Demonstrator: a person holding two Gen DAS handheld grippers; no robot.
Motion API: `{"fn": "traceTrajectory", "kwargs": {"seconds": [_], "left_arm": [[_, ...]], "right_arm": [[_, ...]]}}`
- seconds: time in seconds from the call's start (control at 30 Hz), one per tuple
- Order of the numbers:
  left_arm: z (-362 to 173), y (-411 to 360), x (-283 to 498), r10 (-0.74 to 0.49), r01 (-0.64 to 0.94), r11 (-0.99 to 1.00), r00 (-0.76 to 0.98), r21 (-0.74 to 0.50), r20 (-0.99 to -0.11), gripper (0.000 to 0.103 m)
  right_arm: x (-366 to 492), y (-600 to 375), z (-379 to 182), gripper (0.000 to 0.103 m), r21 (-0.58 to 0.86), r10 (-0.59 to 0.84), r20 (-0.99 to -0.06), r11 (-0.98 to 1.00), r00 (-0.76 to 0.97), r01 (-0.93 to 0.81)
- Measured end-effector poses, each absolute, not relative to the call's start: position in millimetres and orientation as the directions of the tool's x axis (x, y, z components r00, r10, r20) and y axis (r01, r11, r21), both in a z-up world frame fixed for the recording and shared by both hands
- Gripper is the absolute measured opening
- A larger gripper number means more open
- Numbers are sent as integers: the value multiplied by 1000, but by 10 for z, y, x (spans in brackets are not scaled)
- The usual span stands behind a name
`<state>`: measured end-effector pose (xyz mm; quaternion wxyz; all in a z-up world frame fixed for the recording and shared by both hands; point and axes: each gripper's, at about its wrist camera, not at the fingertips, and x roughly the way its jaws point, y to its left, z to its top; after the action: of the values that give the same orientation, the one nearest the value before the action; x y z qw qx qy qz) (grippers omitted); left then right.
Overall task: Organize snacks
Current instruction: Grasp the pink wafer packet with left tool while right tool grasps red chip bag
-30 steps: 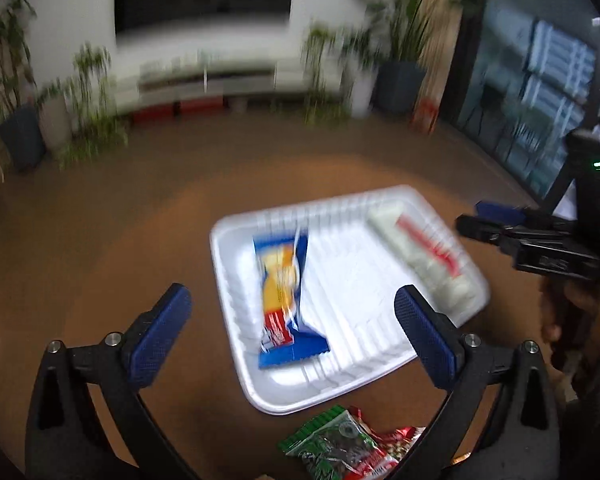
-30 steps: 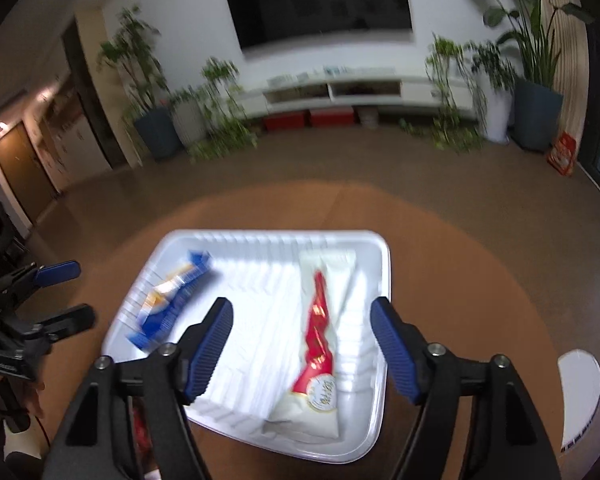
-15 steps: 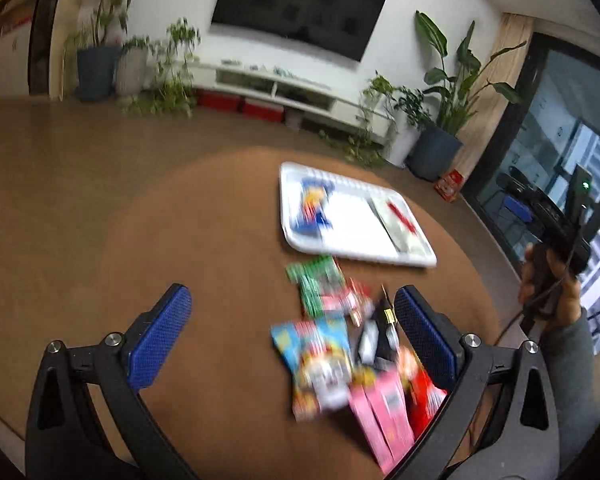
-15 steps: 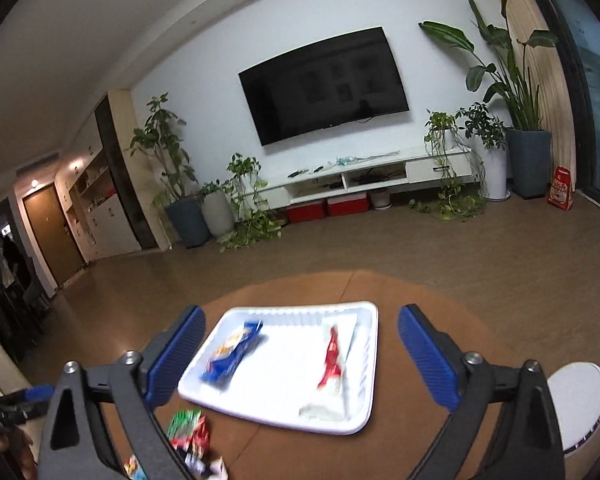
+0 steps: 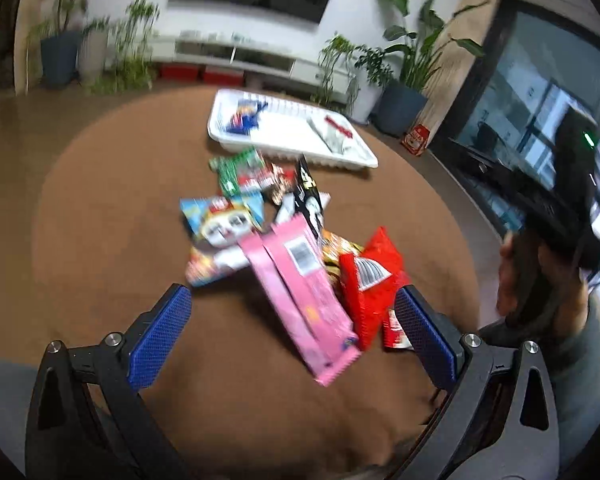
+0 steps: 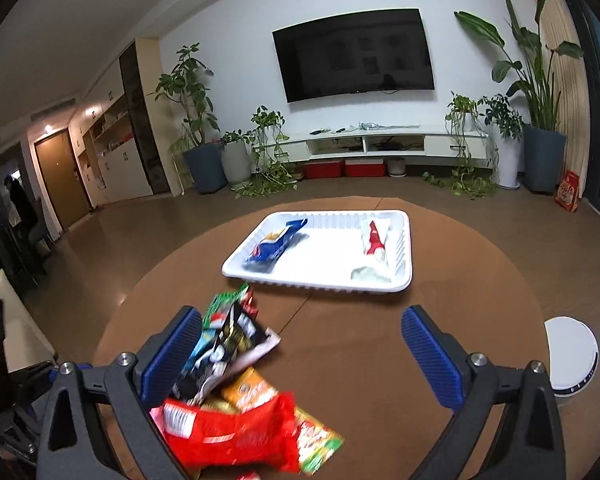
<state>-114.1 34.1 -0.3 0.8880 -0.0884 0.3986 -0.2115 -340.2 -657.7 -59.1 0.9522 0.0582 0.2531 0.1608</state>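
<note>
A white tray (image 5: pixel 352 158) sits at the far side of the round brown table (image 5: pixel 100 208); it also shows in the right wrist view (image 6: pixel 324 284). It holds a blue snack pack (image 6: pixel 276 242) and a white-and-red pack (image 6: pixel 374 248). A pile of loose snacks lies nearer me: a pink pack (image 5: pixel 300 280), a red pack (image 5: pixel 370 276), a green pack (image 5: pixel 236 168). My left gripper (image 5: pixel 296 332) is open and empty above the pink pack. My right gripper (image 6: pixel 300 352) is open and empty, over the red pack (image 6: pixel 228 436) and a black pack (image 6: pixel 224 352).
A white round object (image 6: pixel 572 356) stands at the table's right edge. Potted plants (image 6: pixel 540 128), a TV and a low white cabinet (image 6: pixel 380 140) line the far wall. The hand with the right gripper (image 5: pixel 540 240) shows at the right of the left wrist view.
Both grippers have pulled back from the tray toward the near side of the table. The snack pile has come into view under them. Both stay open.
</note>
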Motion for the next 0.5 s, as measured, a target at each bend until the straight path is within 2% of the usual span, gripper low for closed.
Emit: {"fn": "traceTrajectory", "kwargs": {"seconds": [0.2, 0.27, 0.33, 0.5], "left_arm": [[-163, 259, -1106, -395, 249, 918, 579, -307, -713, 101], [-162, 264, -1050, -382, 230, 924, 577, -305, -722, 99], [-246, 228, -949, -385, 221, 923, 543, -315, -746, 91], [-390, 122, -861, -381, 218, 925, 503, -312, -776, 87]], "right_arm": [[-3508, -6486, -653, 99, 139, 299, -473, 954, 828, -265], [-3483, -6522, -654, 97, 152, 300, -476, 954, 827, -259], [-3457, -6534, -658, 97, 160, 299, -483, 954, 823, -253], [-3471, -6543, -662, 95, 166, 308, -490, 951, 816, -259]]}}
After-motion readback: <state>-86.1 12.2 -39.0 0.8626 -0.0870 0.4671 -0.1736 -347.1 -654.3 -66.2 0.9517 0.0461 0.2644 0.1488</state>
